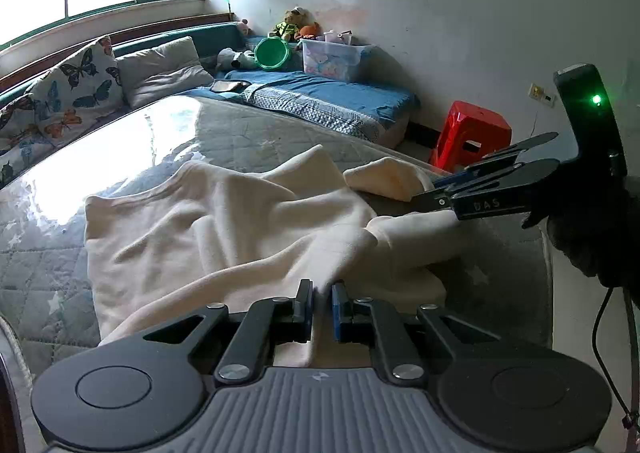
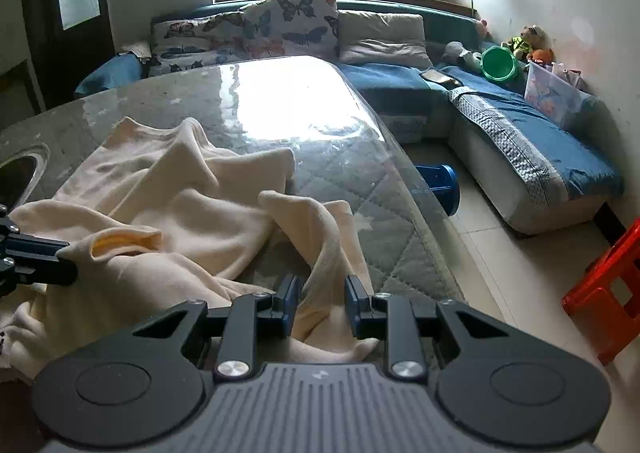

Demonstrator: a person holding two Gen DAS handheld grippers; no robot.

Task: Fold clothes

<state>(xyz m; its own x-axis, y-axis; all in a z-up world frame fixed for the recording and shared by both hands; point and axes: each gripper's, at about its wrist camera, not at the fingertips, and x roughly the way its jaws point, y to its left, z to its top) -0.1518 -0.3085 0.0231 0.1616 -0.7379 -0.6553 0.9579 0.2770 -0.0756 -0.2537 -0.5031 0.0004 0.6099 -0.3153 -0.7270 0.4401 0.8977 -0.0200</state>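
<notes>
A cream, soft fleece garment (image 1: 224, 229) lies crumpled and spread over the near part of the tabletop (image 2: 344, 173), a rounded surface with a grey quilted, star-patterned cloth under a glossy clear sheet that reflects the window. The left tongs (image 1: 322, 293) are nearly closed, their blue pads pinching a raised ridge of the cream fabric close to the near edge of the tabletop; in the right wrist view the same tongs (image 2: 68, 265) show as black fingers gripping the cloth just beside an opening in the garment with a yellowish inner lining. The right tongs (image 2: 320, 301) stand partly open, with a twisted band of the garment running up between the two blue pads near the tabletop's near right edge; the fabric looks loose in the gap rather than squeezed. From the left wrist view, the right tongs (image 1: 424, 199) reach in from the right, held by a black-gloved hand (image 1: 592, 229), with their tips at a folded cream flap. Past the tabletop's right edge a red plastic stool (image 1: 472, 141) stands on the pale tiled floor, near a blue-covered corner sofa (image 2: 532, 141) carrying butterfly-print cushions (image 2: 296, 21).
</notes>
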